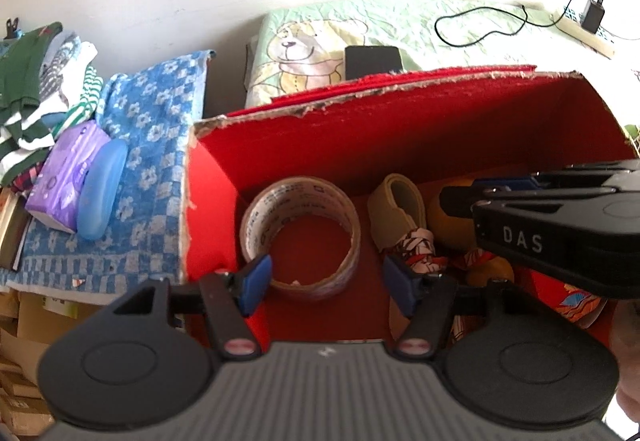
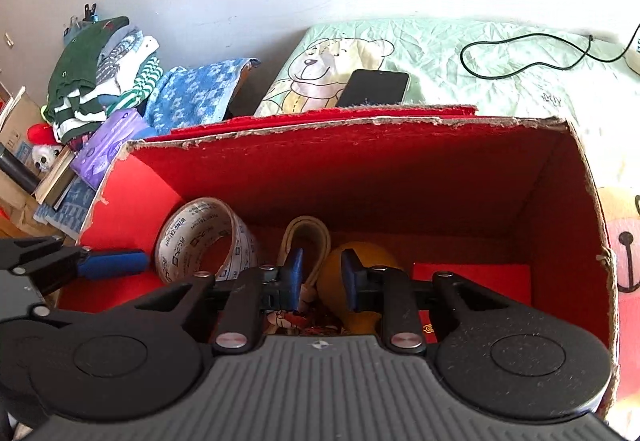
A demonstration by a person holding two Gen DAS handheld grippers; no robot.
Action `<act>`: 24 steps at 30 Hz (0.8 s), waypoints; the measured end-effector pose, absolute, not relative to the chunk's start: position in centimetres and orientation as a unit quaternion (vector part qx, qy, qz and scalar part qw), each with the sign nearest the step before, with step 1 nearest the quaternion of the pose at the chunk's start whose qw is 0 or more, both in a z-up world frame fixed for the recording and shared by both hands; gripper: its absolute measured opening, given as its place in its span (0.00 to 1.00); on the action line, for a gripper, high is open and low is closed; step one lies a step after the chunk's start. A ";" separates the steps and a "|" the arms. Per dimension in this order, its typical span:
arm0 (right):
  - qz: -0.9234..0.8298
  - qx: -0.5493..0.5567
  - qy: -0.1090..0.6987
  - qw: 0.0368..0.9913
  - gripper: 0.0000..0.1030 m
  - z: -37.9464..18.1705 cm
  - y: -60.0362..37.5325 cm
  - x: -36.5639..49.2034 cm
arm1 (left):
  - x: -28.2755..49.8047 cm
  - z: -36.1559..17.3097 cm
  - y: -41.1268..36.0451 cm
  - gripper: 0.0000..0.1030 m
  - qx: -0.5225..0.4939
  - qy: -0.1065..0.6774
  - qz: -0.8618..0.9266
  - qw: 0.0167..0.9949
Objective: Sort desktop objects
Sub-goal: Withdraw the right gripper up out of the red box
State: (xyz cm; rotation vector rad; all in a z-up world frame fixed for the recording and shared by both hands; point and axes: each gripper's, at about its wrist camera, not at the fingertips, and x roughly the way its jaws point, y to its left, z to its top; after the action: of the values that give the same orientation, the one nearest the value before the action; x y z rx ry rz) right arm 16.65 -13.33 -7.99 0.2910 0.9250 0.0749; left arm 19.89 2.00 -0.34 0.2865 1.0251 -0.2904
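Note:
A red cardboard box (image 1: pixel 208 201) stands open in front of both grippers. On its floor lie a roll of clear tape (image 1: pixel 300 237), a beige looped band (image 1: pixel 396 209), a yellow round object (image 1: pixel 452 225), some patterned cloth (image 1: pixel 416 249) and a flat red packet (image 2: pixel 472 281). My left gripper (image 1: pixel 328 285) hangs open over the tape roll (image 2: pixel 204 241), its blue pads clear of it. My right gripper (image 2: pixel 323 275) hovers over the band (image 2: pixel 306 237) and the yellow object (image 2: pixel 364 261). Its jaws are narrowly apart with nothing pinched. Each gripper shows in the other's view, left (image 2: pixel 116 261) and right (image 1: pixel 472 193).
Behind the box a black phone (image 1: pixel 372 61) lies on a green bear-print sheet (image 1: pixel 420 25) with a charger cable (image 1: pixel 480 29). To the left, a blue towel (image 1: pixel 152 121) carries a purple tissue pack (image 1: pixel 68 173) and a blue case (image 1: pixel 102 189); folded clothes (image 1: pixel 40 81) are beyond.

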 end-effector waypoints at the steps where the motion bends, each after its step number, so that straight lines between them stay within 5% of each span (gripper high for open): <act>1: 0.034 0.141 0.444 0.884 0.24 -8.0 -13.3 16.7 | 19.8 -0.2 2.1 0.64 0.135 0.485 -0.137 0.853; 8: 0.017 0.115 0.426 0.897 0.24 -6.9 -12.8 15.4 | 18.5 1.3 3.1 0.68 0.128 0.469 -0.121 0.866; 19: 0.008 0.165 0.398 0.902 0.26 -4.8 -12.6 10.6 | 15.6 3.6 4.6 0.93 0.101 0.452 -0.125 0.877; 24: 0.004 0.187 0.376 0.907 0.27 -3.5 -12.8 8.3 | 13.4 5.1 5.2 0.96 0.094 0.431 -0.137 0.887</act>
State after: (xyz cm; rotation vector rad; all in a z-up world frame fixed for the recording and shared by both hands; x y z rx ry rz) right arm 8.29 -12.79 -3.49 0.3850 0.7769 0.0083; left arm 13.40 5.22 5.13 0.1956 0.8954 -0.2846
